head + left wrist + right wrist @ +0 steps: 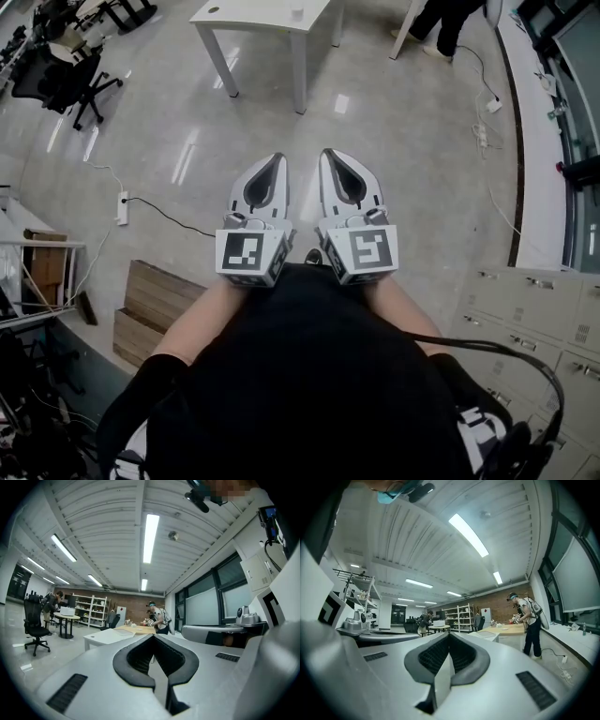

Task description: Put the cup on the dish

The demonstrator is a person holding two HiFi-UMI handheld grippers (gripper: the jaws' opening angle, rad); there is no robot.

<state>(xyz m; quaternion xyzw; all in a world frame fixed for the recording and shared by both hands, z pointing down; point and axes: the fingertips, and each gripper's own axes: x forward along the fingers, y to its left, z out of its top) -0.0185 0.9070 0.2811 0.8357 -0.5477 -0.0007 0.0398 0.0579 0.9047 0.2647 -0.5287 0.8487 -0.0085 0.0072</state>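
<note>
jaws clenched on both sides: the left gripper and the right gripper sit tips together with nothing between them. they are held level, side by side, just in front of the person's torso and over the floor.

i find no cup and no dish that i can name in any view. the nearest candidate is a small pale thing on the white worktop well ahead, too small to call. so i cannot tell which way the cup points or how its long axis lies.

the step in hand, i judge, is the approach. i would close on the worktop with both grippers level, release one pair of jaws before reaching, and read the cup's axis first.
</note>
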